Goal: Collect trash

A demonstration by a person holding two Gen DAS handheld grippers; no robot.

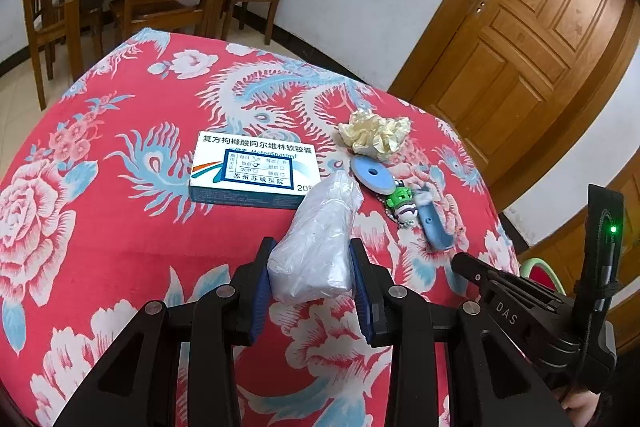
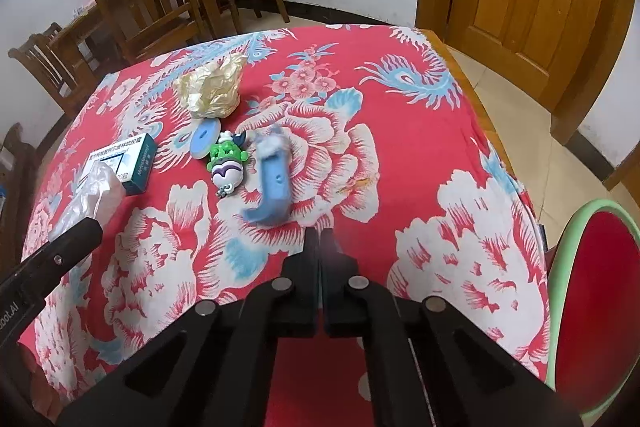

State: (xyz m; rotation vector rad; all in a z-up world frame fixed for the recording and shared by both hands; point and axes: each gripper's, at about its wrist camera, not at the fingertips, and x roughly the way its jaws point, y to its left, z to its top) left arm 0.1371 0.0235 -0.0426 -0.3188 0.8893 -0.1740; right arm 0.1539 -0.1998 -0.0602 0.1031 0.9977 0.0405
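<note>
1. Clear crinkled plastic, a bunched-up plastic bag (image 1: 316,243), sits pinched between the blue pads of the left gripper (image 1: 312,267); the jaws stand narrow and press on its lower end from both sides, so it is held.
2. The bag's long axis runs away from the gripper along the fingers, its free end reaching to the near right corner of the medicine box (image 1: 252,169); whether that end touches the box I cannot tell.
3. The right gripper (image 2: 321,239) has its jaws fully together with nothing between them; it hangs just beside the near end of the blue plastic hook (image 2: 272,183), which looks smeared.
4. The step in hand, as I judge it: one piece of trash is secured on the left, and the right hand has nothing.
5. On the red floral tablecloth (image 2: 420,147) lie the other pieces; a crumpled yellowish paper ball (image 2: 212,91) farthest off, a blue disc with a hole (image 2: 206,139) just beside it, a green-and-white toy keychain (image 2: 226,159) next to the disc, and the hook alongside the toy.
6. The hook's long axis points away from the right gripper toward the paper ball, its curved end nearest the jaws.
7. The next move probably calls for the right jaws to open before anything can be picked; the paper ball looks the clearest trash; no bin shows in either view, so where the bag goes I cannot say.
</note>
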